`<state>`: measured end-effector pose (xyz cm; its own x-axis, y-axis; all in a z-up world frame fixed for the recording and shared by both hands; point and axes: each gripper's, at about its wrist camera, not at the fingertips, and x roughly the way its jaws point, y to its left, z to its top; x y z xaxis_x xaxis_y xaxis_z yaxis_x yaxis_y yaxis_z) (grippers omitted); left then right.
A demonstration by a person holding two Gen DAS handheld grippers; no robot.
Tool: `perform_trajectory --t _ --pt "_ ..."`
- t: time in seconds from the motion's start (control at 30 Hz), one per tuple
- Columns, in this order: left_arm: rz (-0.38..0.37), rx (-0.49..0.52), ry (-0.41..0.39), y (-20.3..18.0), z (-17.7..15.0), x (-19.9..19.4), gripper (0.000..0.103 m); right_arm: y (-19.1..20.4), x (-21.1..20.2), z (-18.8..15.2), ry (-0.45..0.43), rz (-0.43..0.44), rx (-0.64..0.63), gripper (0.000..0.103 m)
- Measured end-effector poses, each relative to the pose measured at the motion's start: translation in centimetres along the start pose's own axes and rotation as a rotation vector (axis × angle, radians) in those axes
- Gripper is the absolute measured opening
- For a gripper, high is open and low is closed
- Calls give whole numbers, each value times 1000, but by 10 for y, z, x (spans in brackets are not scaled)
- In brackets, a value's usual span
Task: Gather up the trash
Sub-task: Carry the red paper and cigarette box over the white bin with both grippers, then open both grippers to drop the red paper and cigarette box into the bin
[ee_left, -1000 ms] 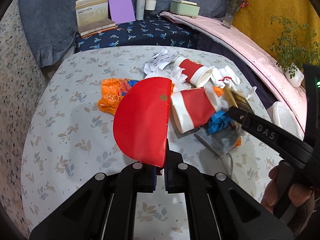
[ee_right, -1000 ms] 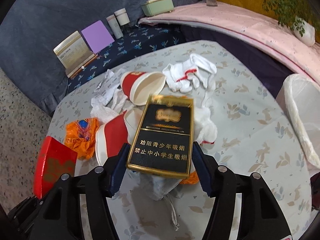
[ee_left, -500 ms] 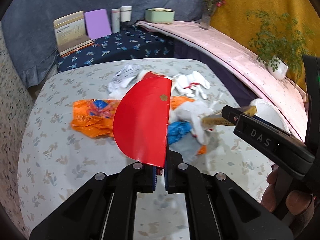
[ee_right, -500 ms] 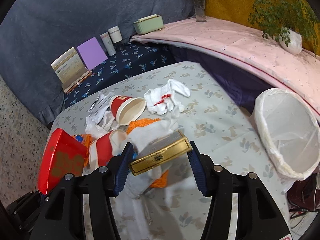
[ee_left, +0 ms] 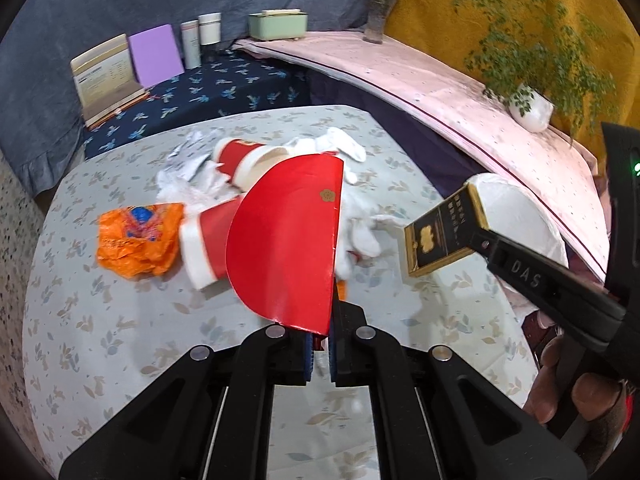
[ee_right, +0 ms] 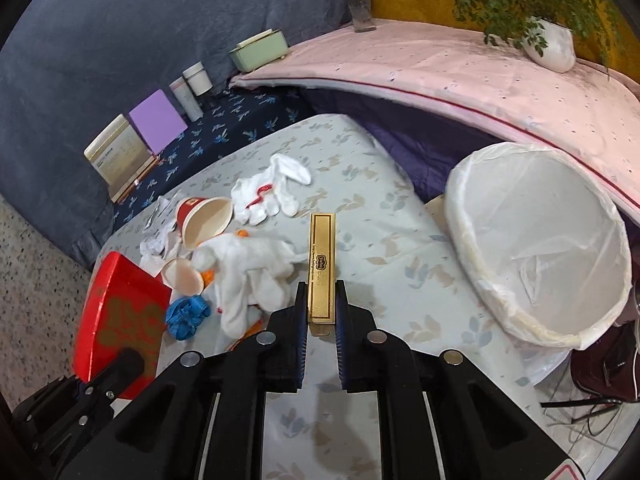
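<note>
Between jaws, gold-edged black cigarette pack [ee_right: 321, 270]

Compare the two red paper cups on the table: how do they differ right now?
The far cup lies with its open mouth fully visible and keeps its round shape; the near cup sits lower, partly hidden behind the red card and the white glove. Both are red outside, cream inside, tipped over.

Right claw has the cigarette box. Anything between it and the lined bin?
Nothing visible. The right claw holds the cigarette box edge-on above bare tablecloth; the lined bin sits open off the table's right edge. The gloves and cups lie on the other side.
</note>
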<state>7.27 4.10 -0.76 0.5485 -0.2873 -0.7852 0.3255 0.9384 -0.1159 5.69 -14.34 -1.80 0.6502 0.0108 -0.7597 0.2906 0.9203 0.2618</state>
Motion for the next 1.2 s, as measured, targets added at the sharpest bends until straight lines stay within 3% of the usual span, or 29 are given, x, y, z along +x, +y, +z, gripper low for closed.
perform_trajectory --t 0.17,0.53,0.77,1.0,1.1,1.2 --pt "-55 50 6 -30 9 5 5 -32 -18 11 -49 -31 46 11" --pt "-219 176 3 -117 33 19 5 -119 -52 28 -141 -185 144 11" --pt "-337 237 36 -165 40 35 5 -167 -59 30 -152 -253 213 11" --pt "-404 287 58 -199 46 54 6 -192 -57 26 -139 -278 250 12" --pt "-419 285 70 -208 51 62 12 -195 -54 26 -134 -282 256 12" --pt "-417 278 52 -211 55 65 31 -194 -54 27 -141 -284 260 15"
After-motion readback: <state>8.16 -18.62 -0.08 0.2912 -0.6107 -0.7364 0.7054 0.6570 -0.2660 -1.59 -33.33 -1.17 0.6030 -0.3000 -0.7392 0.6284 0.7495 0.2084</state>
